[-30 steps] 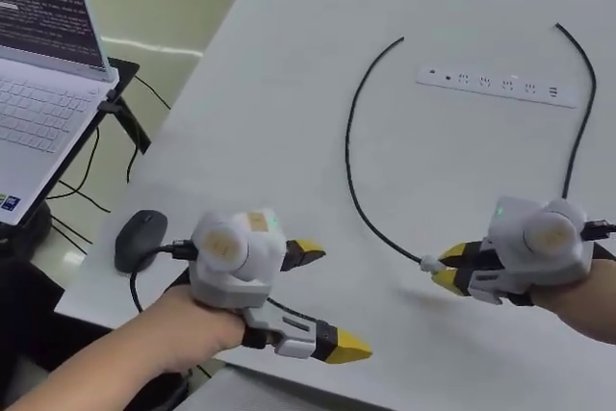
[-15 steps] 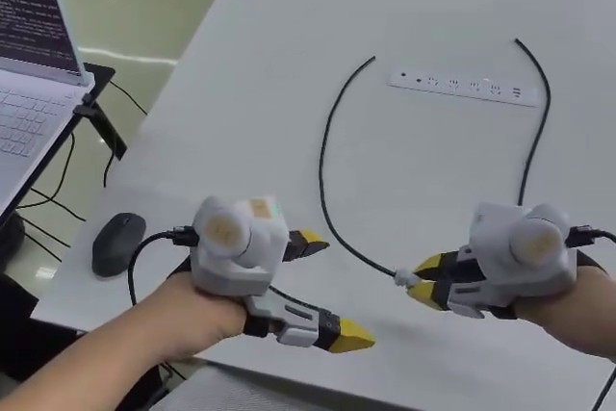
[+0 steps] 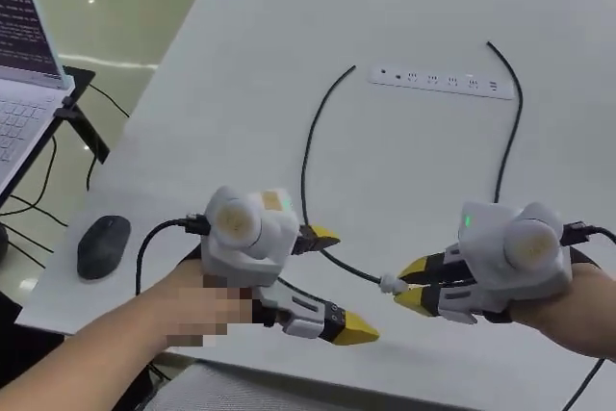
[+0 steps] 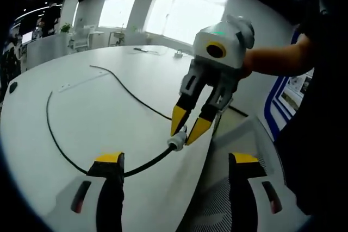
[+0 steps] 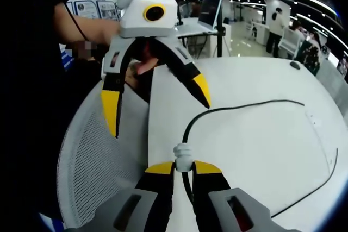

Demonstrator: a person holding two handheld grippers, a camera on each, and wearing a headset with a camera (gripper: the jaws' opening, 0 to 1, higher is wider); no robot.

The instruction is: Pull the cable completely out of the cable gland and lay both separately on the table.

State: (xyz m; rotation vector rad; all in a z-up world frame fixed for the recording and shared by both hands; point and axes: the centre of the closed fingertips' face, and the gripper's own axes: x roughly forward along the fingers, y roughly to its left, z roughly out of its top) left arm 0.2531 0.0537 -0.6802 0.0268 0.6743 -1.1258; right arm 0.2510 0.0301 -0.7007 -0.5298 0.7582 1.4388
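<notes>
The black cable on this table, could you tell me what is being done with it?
A person holds a gripper in each hand at the white table. The right gripper is shut on the white cable gland at the near end of the black cable. The left gripper is open, close beside it. The cable, looping past a power strip, is not yet pulled out.
</notes>
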